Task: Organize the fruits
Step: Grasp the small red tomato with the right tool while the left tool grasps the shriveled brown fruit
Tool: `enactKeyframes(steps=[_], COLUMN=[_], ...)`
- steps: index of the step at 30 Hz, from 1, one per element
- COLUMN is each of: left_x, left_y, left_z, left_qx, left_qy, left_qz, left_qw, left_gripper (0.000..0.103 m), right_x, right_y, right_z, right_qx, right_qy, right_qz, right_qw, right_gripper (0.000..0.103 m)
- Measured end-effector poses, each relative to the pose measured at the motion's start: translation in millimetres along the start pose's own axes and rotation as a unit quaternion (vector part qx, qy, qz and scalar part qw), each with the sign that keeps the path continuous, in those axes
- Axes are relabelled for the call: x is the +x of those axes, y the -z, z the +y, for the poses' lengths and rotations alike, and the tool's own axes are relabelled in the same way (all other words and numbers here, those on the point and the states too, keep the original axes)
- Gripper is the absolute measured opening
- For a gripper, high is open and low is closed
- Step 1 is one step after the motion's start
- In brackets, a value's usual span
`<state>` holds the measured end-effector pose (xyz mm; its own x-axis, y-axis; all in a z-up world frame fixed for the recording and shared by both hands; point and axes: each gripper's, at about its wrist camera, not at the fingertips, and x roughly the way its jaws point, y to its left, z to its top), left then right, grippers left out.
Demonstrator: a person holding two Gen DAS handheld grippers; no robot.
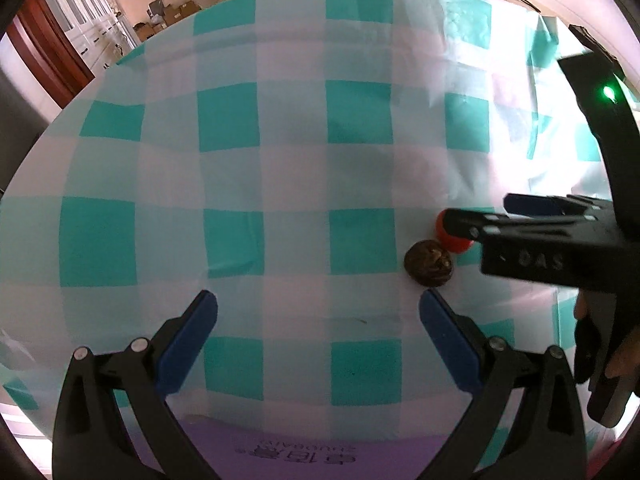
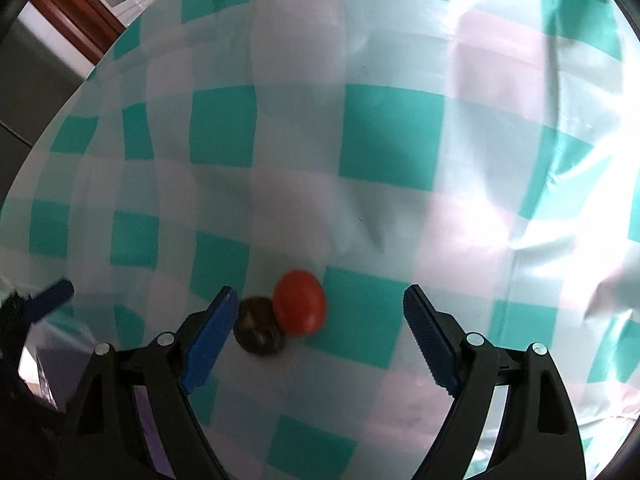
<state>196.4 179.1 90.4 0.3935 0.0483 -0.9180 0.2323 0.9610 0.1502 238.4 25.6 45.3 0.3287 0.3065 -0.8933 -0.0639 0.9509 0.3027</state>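
Observation:
A red tomato-like fruit (image 2: 300,307) and a dark brown round fruit (image 2: 258,332) lie touching on the teal-and-white checked tablecloth. My right gripper (image 2: 318,300) is open, its jaws wide on either side of both fruits, the brown one close to the left finger. In the left wrist view the brown fruit (image 1: 429,263) and the red fruit (image 1: 454,242) lie at the right, the red one partly hidden by the right gripper (image 1: 476,214). My left gripper (image 1: 318,304) is open and empty, to the left of the fruits.
A purple board or tray (image 1: 304,452) with printed characters lies under the left gripper at the near edge. The round table's edge (image 1: 100,76) curves at the left, with cabinets and boxes beyond. The cloth is wrinkled and glaring at the right (image 2: 540,200).

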Motion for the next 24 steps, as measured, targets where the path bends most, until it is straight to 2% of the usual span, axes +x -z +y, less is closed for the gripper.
enactKeyframes(steps=[3,7,14,19,24], left_x=[0,-1,-3,-2,-3], left_y=[1,3,13,20,19], left_z=[3,5,23,31,26], left_qx=[0.000,0.004,-0.021,-0.031,-0.021], left_qy=[0.002,-0.003,-0.007,-0.010,-0.010], left_qz=[-0.001,-0.002,-0.004,-0.002,-0.004], left_qw=[1.0000,1.0000,0.9997,0.9995,0.9997], left_gripper=[0.101,0.101,0.101,0.101,0.101], right_x=[9,21,20,10,16], right_y=[-2,3,11,21,15], right_z=[8,16,8,2,9], right_qx=[-0.005,-0.014,0.007,-0.006,-0.021], right_qy=[0.011,0.047,0.029,0.042,0.042], right_qz=[0.002,0.007,-0.005,-0.018,0.002], right_qw=[1.000,0.999,1.000,0.999,0.999], right_gripper=[0.081,0.070,0.063,0.063,0.061])
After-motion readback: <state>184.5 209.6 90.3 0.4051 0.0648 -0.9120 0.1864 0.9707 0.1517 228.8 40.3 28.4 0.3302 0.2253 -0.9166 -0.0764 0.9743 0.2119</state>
